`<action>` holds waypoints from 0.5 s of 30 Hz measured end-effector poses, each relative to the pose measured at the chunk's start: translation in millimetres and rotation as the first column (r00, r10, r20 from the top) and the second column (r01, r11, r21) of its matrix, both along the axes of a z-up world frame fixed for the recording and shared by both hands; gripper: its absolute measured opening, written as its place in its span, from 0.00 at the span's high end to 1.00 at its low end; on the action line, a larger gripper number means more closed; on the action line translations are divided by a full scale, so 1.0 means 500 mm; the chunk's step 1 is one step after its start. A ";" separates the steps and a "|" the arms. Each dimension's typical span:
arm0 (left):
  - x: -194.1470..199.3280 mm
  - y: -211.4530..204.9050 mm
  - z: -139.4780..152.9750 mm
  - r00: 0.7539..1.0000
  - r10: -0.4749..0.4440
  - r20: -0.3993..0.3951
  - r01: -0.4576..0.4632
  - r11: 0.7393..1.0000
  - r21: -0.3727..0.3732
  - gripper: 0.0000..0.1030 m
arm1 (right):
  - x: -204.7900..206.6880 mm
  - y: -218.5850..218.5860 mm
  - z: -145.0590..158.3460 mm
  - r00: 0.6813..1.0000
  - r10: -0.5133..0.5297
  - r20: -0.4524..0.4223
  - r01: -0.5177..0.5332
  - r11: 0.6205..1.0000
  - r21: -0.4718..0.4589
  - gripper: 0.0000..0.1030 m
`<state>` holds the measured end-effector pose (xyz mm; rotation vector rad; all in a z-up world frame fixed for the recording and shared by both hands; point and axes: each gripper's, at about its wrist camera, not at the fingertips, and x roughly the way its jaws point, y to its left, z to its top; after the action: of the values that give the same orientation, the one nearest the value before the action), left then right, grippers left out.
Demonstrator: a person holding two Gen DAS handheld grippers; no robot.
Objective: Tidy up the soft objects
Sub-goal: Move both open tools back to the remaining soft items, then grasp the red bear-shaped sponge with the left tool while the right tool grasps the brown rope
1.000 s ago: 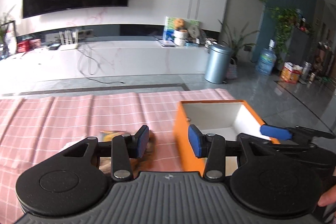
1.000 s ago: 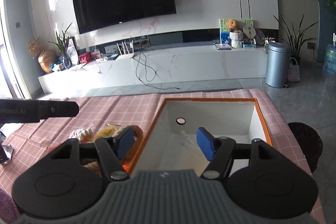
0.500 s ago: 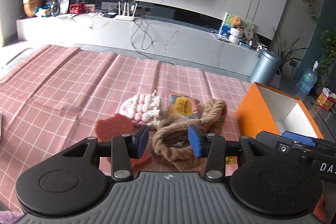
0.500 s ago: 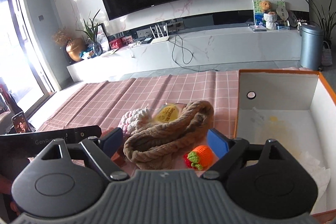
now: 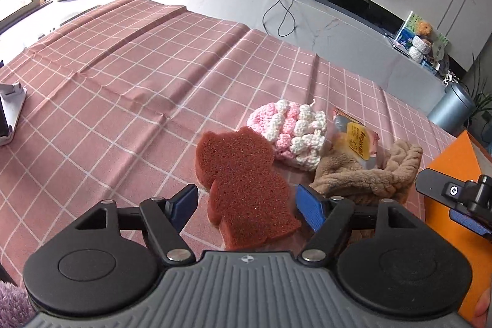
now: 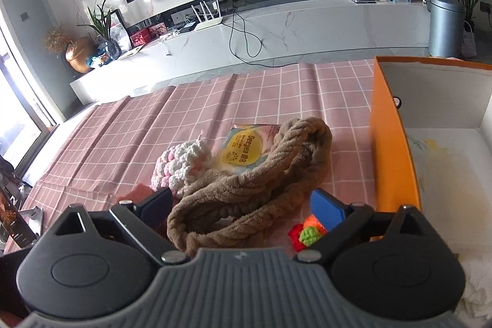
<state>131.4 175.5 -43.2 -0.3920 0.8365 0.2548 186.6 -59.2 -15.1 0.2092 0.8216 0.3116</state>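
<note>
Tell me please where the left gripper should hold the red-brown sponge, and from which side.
Grip the sponge across its narrow waist, coming down from above. It lies flat on the tablecloth, already framed by the open left gripper, whose jaws have just been opening; foam should compress easily.

Tablecloth (image 5: 129,76): pink checked cloth, matt, creased.
Sponge (image 5: 243,189): porous red-brown foam, rough.
Crochet piece (image 5: 292,134): pink and white yarn, knobbly.
Headband (image 6: 246,192): brown plush, braided, fuzzy.
Packet (image 6: 243,149): glossy plastic film.
Box (image 6: 393,149): orange card, matt; white inside.
</note>
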 end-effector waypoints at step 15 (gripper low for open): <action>0.065 0.014 -0.052 0.998 0.051 -0.047 -0.054 0.996 -0.066 0.15 | 0.137 -0.007 -0.110 0.929 -0.180 -0.323 0.221 0.971 0.093 0.10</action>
<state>163.8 182.7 -69.4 -0.4732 0.8821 0.2852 255.1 -62.9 -70.2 0.4688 1.0855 0.1378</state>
